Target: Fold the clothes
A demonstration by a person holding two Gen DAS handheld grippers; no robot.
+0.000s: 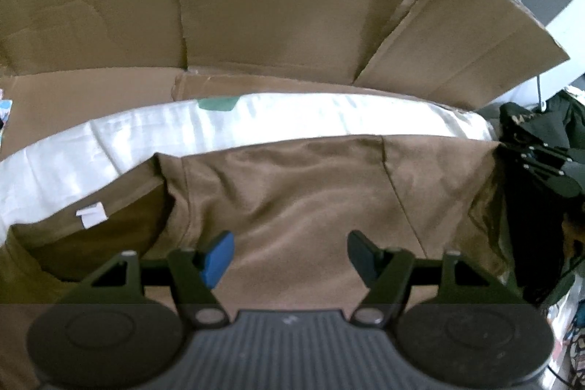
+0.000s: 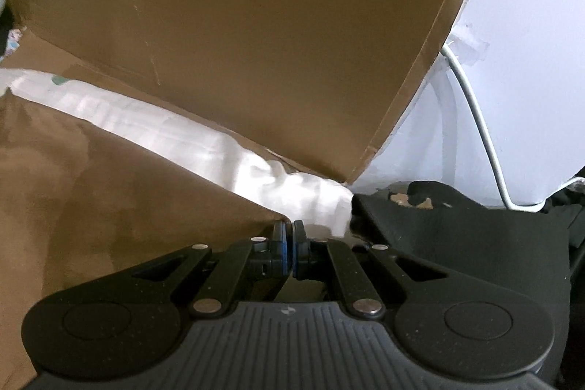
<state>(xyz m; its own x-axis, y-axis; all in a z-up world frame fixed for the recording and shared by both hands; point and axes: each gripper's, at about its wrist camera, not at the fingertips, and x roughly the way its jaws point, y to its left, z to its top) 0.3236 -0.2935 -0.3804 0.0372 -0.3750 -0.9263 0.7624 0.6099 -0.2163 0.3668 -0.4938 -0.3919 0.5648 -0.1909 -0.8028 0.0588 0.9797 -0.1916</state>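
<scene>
A brown garment (image 1: 299, 192) lies spread in front of me, over a white cloth (image 1: 226, 123). My left gripper (image 1: 289, 253) is open just above the garment's near part, with nothing between its fingers. My right gripper (image 2: 289, 236) is shut on the brown garment's corner (image 2: 270, 216), and the garment (image 2: 109, 192) stretches off to the left from there. The right gripper also shows in the left wrist view (image 1: 544, 167) as a dark shape at the garment's right corner. The white cloth (image 2: 190, 130) runs behind the garment.
A large open cardboard box (image 1: 256, 6) stands behind the cloth, its flaps (image 2: 256, 42) upright. A dark pile of clothes (image 1: 541, 119) lies at the right. A black chair seat (image 2: 457, 222), a white cable (image 2: 479, 127) and a white wall (image 2: 530, 24) are to the right.
</scene>
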